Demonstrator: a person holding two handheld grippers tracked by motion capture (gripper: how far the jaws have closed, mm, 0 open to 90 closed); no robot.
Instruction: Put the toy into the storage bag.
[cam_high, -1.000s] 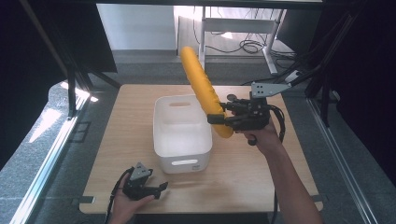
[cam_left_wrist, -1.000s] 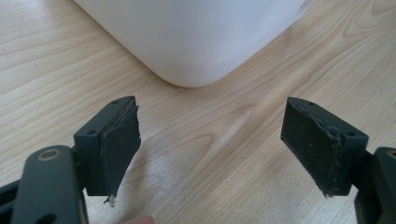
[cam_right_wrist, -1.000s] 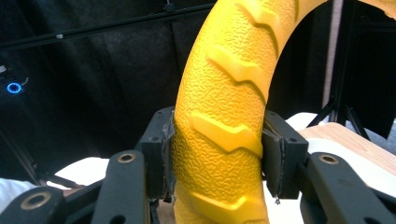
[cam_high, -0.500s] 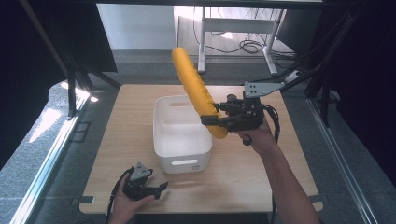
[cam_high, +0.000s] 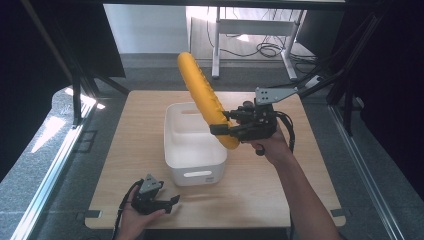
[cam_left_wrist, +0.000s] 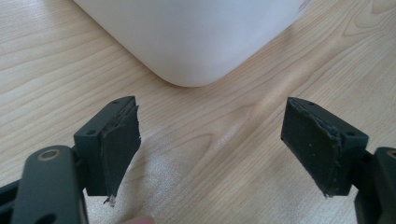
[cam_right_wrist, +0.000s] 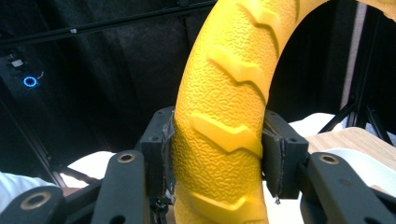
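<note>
Yellow foam tube (cam_high: 204, 98), ridged, slants over the white bin (cam_high: 194, 145) on my wooden bench (cam_high: 260, 185) in the high view, my right claw (cam_high: 221, 129) clamping its lower end; left claw (cam_high: 172, 201) rests near the bench's front edge. Left gripper view: left claw (cam_left_wrist: 219, 149) gaping, empty, just before the bin (cam_left_wrist: 196, 37). Right gripper view: pads (cam_right_wrist: 161, 154) squeeze the tube (cam_right_wrist: 224, 116)

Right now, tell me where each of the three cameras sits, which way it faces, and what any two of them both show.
High view: fixed above the person's side, looking forward and down on the wooden table; both forearms, the left gripper and the right gripper show.
Left gripper view: rides on the left gripper, low, looking along the tabletop at the white bin; its open jaws show.
Right gripper view: rides on the right gripper, tilted upward; its jaws clamp the yellow ridged roller.
Shared: the high and right gripper views both show the roller; the high and left gripper views both show the bin.
</note>
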